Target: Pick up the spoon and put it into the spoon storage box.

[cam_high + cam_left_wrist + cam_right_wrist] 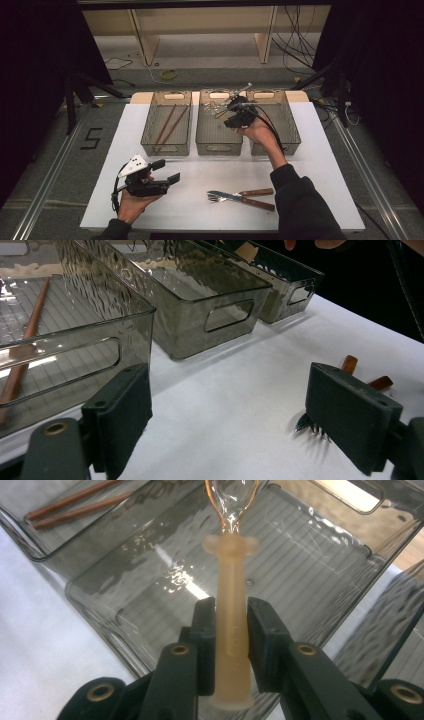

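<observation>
My right gripper (236, 107) (231, 615) is shut on the pale handle of a utensil (231, 630) whose shiny head (231, 500) points away from me. It hangs over the middle smoky bin (218, 146) (125, 625). My left gripper (169, 171) (230, 390) rests open and level above the white table near the front left, with nothing between its jaws. A fork and a knife with wooden handles (241, 197) lie on the table at the front; the fork tines (312, 427) peek out behind my left gripper's right jaw.
Three see-through bins stand in a row at the back of the white mat (200, 170). The left bin (150, 131) (75, 315) holds two brown chopsticks (167, 126) (75, 505). The right bin (294, 131) sits beside the right hand. Cables lie on the floor beyond.
</observation>
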A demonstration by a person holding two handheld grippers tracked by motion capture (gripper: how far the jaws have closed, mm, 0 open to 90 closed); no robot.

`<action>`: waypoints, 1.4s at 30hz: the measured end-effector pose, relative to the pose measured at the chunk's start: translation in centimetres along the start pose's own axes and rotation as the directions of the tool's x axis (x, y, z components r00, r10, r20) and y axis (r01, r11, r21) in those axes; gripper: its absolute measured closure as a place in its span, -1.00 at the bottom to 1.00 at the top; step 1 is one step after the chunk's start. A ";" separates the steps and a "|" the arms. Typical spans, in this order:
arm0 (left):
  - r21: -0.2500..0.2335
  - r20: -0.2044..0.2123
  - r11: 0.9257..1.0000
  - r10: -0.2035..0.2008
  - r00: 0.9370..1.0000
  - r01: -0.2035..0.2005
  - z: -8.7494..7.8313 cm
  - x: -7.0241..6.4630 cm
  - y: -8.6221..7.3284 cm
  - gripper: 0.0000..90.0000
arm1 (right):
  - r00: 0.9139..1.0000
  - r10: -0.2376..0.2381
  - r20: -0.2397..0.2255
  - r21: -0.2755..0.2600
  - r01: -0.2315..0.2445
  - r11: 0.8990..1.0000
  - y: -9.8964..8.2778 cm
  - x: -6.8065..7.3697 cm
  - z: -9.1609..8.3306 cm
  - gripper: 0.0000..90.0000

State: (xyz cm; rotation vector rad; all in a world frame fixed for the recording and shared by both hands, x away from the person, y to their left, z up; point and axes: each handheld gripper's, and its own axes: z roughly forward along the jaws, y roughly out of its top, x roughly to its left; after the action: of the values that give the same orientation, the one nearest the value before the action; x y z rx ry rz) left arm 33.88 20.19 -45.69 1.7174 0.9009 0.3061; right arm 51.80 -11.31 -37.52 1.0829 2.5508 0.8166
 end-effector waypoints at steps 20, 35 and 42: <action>0.000 -0.002 1.000 -0.003 1.000 0.003 0.0 0.1 0.0 -0.61 | 0.999 0.000 -0.041 0.001 0.000 1.000 0.3 0.5 1.1 0.37; 0.002 -0.003 1.000 -0.002 1.000 0.002 0.0 0.0 0.0 -0.61 | 0.996 -0.028 -0.088 -0.067 0.022 0.997 -1.3 1.9 -2.7 -0.05; 0.002 -0.003 1.000 -0.003 1.000 0.003 0.0 0.1 0.0 -0.61 | 0.988 -0.061 -0.140 -0.058 0.053 0.997 -3.1 3.0 -3.8 -0.19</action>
State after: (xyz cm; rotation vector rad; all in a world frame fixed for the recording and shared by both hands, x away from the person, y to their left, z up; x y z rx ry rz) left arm 33.92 20.22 -45.73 1.7176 0.9058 0.3064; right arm 46.31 -12.38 -36.27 0.9632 2.6441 0.9746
